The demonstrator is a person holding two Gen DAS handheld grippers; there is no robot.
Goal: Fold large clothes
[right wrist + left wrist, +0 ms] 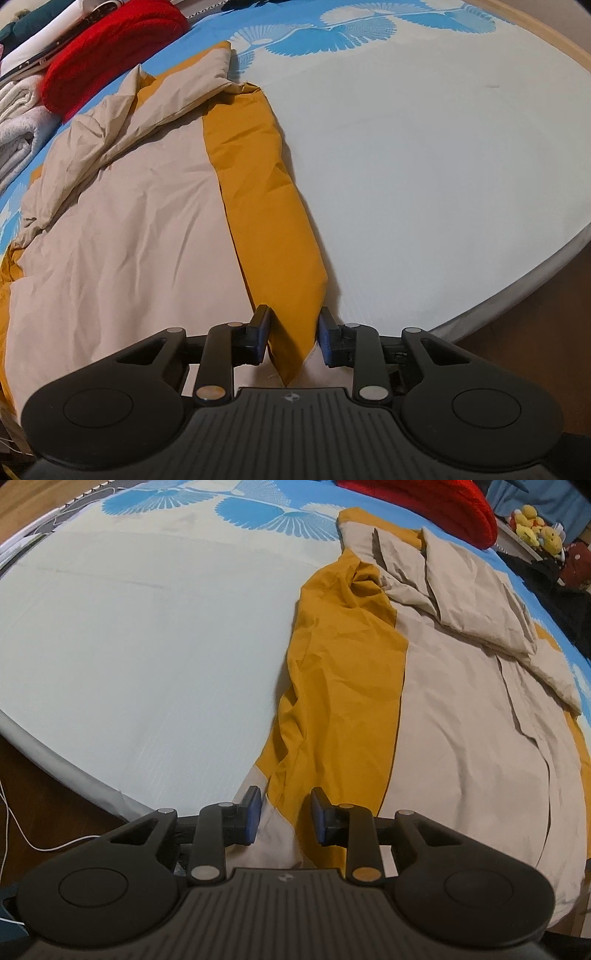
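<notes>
A large beige and mustard-yellow cloth (461, 709) lies spread and partly folded on the bed; it also shows in the right wrist view (140, 221). A mustard band (343, 672) runs along its edge toward each gripper, seen in the right wrist view too (266, 206). My left gripper (284, 818) is open, its jaws either side of the cloth's near corner. My right gripper (293, 338) is open, its jaws either side of the mustard band's near end. Neither grips the cloth.
The bed sheet (129, 646) is pale with a blue fan print, also in the right wrist view (424, 166). A red knitted item (443, 502) (110, 48), plush toys (535, 524) and folded towels (18, 125) lie by the far side. A white cable (37, 842) lies on the wooden floor.
</notes>
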